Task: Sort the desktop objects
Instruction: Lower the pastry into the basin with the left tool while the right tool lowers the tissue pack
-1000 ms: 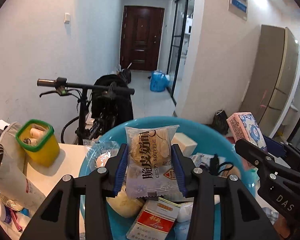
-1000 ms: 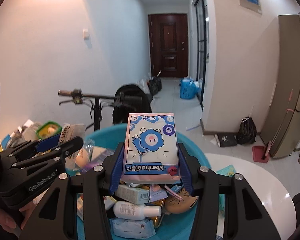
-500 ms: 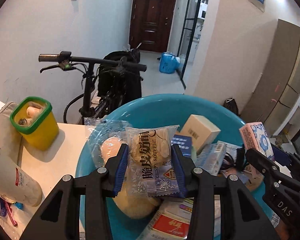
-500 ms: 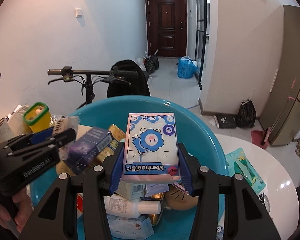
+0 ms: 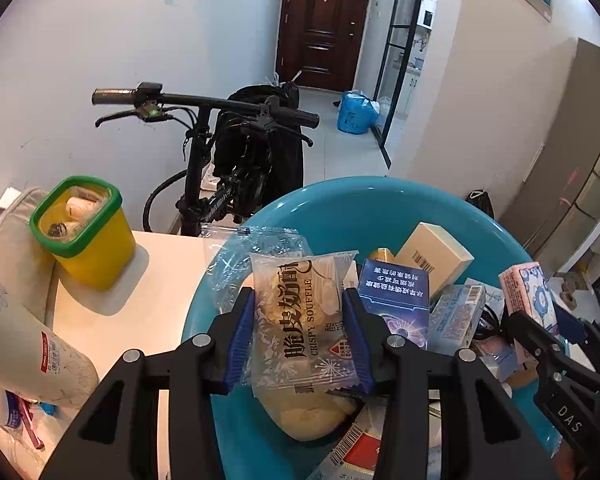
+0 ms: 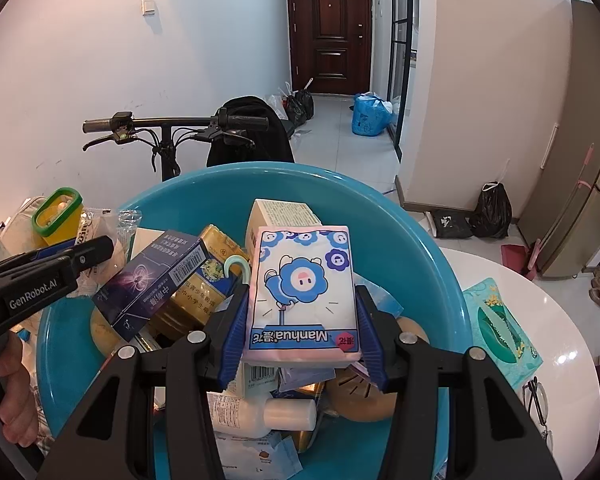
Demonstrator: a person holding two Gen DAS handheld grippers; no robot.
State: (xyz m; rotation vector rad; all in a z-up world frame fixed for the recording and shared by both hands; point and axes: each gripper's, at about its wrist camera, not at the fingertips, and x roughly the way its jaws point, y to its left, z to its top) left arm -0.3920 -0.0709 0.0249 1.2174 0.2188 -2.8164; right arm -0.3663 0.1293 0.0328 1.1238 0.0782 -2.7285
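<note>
Left tongs (image 5: pixel 299 334): clamped on a clear-wrapped souffle pastry packet (image 5: pixel 300 320), blue pads pressing both long edges, the packet upright between them.
Right tongs (image 6: pixel 302 334): clamped on a pink-and-blue tissue pack (image 6: pixel 303 292), held by its sides with the printed face up toward the camera.
Where the held things are: both hang over the teal basin (image 6: pixel 428 248), the pastry toward its left side, the tissues nearer the middle; neither looks to be resting on the pile below.
Basin contents: already heaped with a dark blue carton (image 6: pixel 152 280), a gold tin (image 6: pixel 208 272), a pale box (image 5: pixel 434 254), a white bottle (image 6: pixel 268 414) and a round bun (image 5: pixel 308 414), among other small things.
Elsewhere on the desk: a yellow tub with a green rim (image 5: pixel 82 232) stands left of the basin; a teal wipes pouch (image 6: pixel 500 328) lies to its right, well apart from the tongs.
Step in hand: to my eye, the delivery step, two items carried to the basin and about to be dropped in.
Next move calls for: lowering each item close to the heap, then parting the tongs, probably one hand at a time since the two stand just beside each other.
Care needed: the pile is high and uneven, so a flat spot matters; the pastry is soft and could crush if pushed down.
</note>
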